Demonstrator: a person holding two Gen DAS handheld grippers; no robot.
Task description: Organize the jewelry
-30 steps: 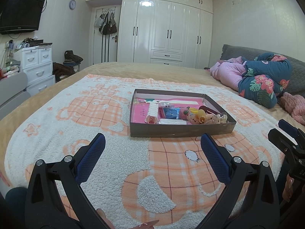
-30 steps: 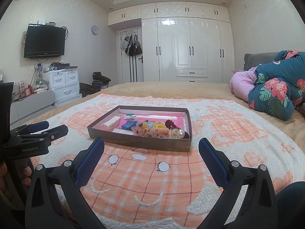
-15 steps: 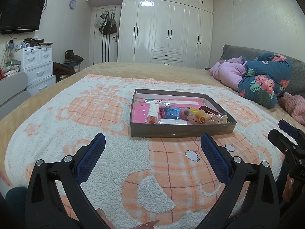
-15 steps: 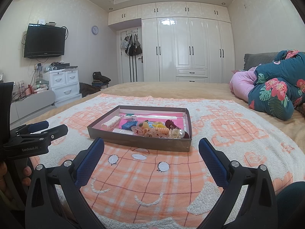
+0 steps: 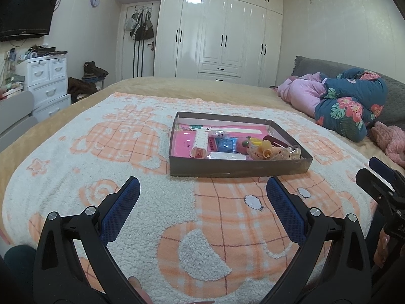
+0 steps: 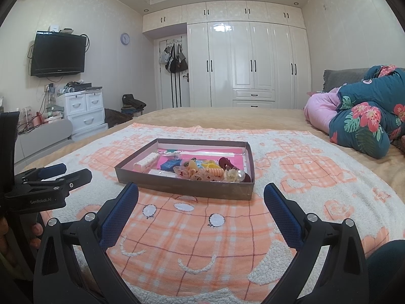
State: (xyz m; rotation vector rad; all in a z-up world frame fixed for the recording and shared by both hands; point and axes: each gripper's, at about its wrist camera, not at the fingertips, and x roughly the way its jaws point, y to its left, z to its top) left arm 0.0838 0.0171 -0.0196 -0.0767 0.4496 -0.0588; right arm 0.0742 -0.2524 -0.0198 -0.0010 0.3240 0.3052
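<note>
A shallow brown box (image 5: pixel 238 171) (image 6: pixel 187 186) with a pink lining lies on the orange and white blanket (image 5: pixel 157 202). It holds a heap of small jewelry and hair accessories (image 5: pixel 268 149) (image 6: pixel 210 172), a white strip (image 5: pixel 201 143) and a blue packet (image 5: pixel 225 144). My left gripper (image 5: pixel 202 190) is open, low over the blanket in front of the box, holding nothing. My right gripper (image 6: pixel 201 195) is open too, just short of the box's near wall. Each gripper shows at the edge of the other's view (image 5: pixel 379 179) (image 6: pixel 50 179).
Folded pink and floral quilts (image 5: pixel 341 101) lie on the bed at the right. White wardrobes (image 6: pixel 248 63) fill the far wall. A white drawer unit (image 6: pixel 83 109) and a wall television (image 6: pixel 58 53) stand at the left, beyond the bed's edge.
</note>
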